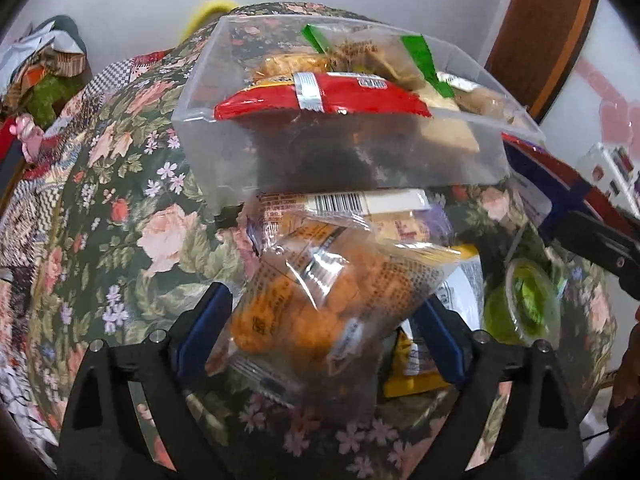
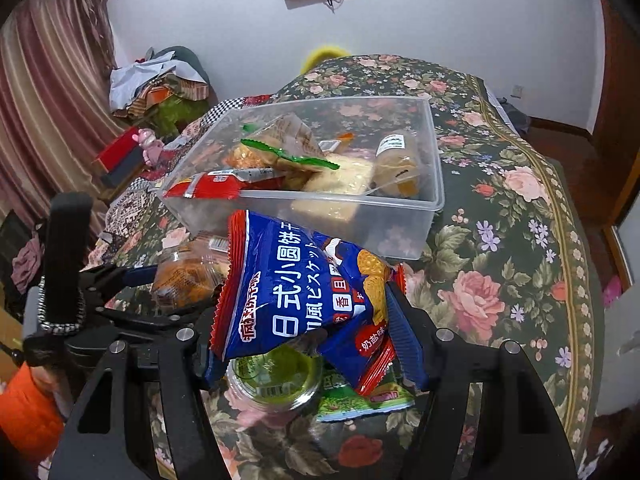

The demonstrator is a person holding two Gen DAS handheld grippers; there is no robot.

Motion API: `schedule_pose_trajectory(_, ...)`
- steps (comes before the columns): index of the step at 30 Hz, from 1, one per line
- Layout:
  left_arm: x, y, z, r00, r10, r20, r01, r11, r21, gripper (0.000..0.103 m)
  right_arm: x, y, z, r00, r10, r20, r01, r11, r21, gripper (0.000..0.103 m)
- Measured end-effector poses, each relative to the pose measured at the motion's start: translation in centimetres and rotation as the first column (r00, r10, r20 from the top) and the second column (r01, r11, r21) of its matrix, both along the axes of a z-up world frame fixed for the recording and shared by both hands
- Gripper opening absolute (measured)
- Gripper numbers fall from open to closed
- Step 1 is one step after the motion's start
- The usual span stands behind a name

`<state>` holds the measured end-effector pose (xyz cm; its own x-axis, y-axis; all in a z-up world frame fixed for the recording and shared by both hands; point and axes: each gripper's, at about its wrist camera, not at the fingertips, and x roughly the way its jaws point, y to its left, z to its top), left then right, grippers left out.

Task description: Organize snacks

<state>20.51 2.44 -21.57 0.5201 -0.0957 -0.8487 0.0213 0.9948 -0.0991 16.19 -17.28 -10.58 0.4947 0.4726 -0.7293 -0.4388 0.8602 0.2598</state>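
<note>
A clear plastic bin [image 1: 280, 156] [image 2: 434, 184] stands on the floral cloth and holds several snacks, among them a red packet [image 1: 352, 96] [image 2: 208, 188]. My left gripper [image 1: 320, 320] is shut on a clear bag of orange puffs [image 1: 332, 300], lifted just in front of the bin; the bag also shows in the right wrist view [image 2: 184, 276]. My right gripper [image 2: 304, 320] is shut on a blue biscuit bag [image 2: 304, 292], held above the cloth near the bin's front wall; its edge shows in the left wrist view [image 1: 560, 184].
On the cloth below the grippers lie a green jelly cup [image 1: 524, 300] [image 2: 276, 376], a yellow packet [image 1: 412, 364], a white barcoded packet [image 1: 360, 202] and a green packet [image 2: 360, 400]. Clutter and a curtain [image 2: 52, 92] are at the left; a wooden door [image 1: 544, 28] is at the right.
</note>
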Motion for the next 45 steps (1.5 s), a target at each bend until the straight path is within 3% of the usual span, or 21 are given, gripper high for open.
schedule_pose_trajectory(1,0.0,0.2,0.1,1.000,0.006,0.008,-0.006,1.000,-0.011,0.082,0.1,-0.2,0.0,1.000,-0.003,0.000,0.003,1.000,0.002,0.065)
schedule_pose_trajectory(3,-0.1,0.5,0.4,1.000,0.011,0.028,-0.010,1.000,-0.016,0.064,0.2,-0.4,0.0,1.000,-0.009,0.000,0.009,1.000,0.004,0.064)
schedule_pose_trajectory(5,-0.5,0.6,0.9,0.999,0.017,0.048,-0.017,1.000,0.003,0.058,0.2,-0.5,0.1,1.000,-0.013,0.000,0.013,1.000,0.009,0.065)
schedule_pose_trajectory(11,-2.1,1.7,2.8,0.994,0.045,0.096,-0.046,0.999,0.001,0.056,-0.1,-0.8,1.0,1.000,-0.013,0.022,0.012,0.999,0.031,0.064)
schedule_pose_trajectory(20,-3.6,3.8,9.2,0.971,0.074,0.228,-0.066,0.997,-0.044,0.056,-0.6,-0.8,4.8,0.992,-0.014,0.123,0.007,0.998,0.062,0.064)
schedule_pose_trajectory(27,-1.2,3.4,12.6,0.950,0.069,0.306,-0.061,0.998,-0.036,0.056,1.3,0.0,6.8,0.983,-0.038,0.179,0.023,0.996,0.088,0.064)
schedule_pose_trajectory(37,5.1,3.3,12.3,0.950,0.098,0.298,-0.095,0.995,-0.025,0.056,5.6,1.6,6.6,0.980,-0.071,0.185,0.055,0.994,0.090,0.065)
schedule_pose_trajectory(45,9.5,3.9,9.0,0.968,0.142,0.205,-0.138,0.990,-0.037,0.056,9.3,2.8,4.8,0.985,-0.089,0.148,0.081,0.995,0.063,0.065)
